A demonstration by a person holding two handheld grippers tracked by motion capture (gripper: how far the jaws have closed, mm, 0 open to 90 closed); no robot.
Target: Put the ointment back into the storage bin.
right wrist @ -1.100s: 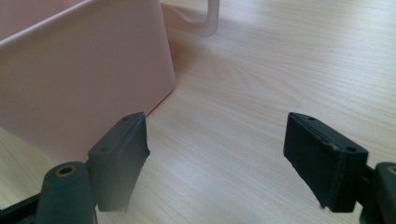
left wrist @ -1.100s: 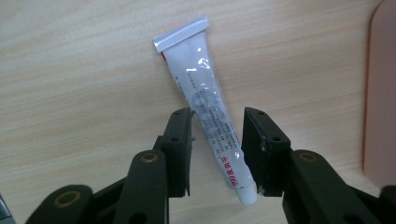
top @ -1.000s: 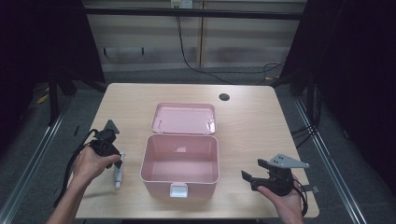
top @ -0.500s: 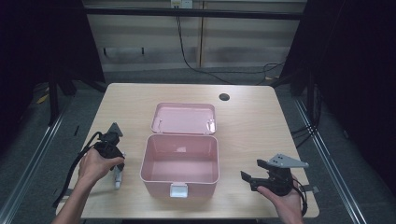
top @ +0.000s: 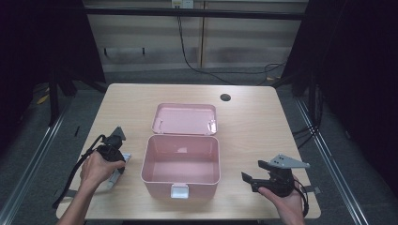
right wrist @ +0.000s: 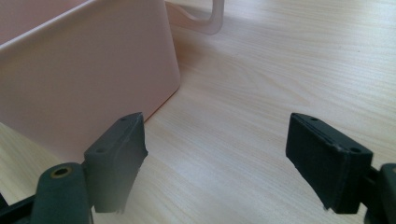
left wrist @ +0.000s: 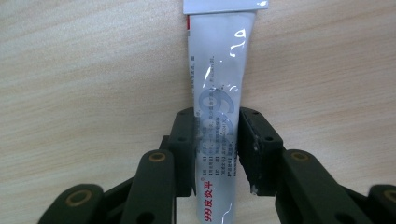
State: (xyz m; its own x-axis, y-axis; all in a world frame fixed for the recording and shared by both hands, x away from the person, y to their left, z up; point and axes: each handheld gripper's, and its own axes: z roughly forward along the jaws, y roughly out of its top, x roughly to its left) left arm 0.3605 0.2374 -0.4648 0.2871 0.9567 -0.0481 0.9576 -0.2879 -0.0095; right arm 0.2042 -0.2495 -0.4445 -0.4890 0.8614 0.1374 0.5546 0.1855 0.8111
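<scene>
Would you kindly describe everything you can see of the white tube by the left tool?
The tube is a soft, glossy white squeeze tube with a flat crimped end, a large pale blue "999", small blue print and red lettering. It lies flat on the wooden table, left of the open pink box. The left tool has just been closing, and its two black pads now press on the tube's sides around mid-length. Its cap end is out of view.

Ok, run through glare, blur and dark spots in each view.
High view: the table is evenly lit and the surroundings are nearly black. Left gripper view: glare streaks run along the tube, whose print is sharp at the bottom and soft higher up. Right gripper view: the box wall is soft, with a shadow at its base.
</scene>
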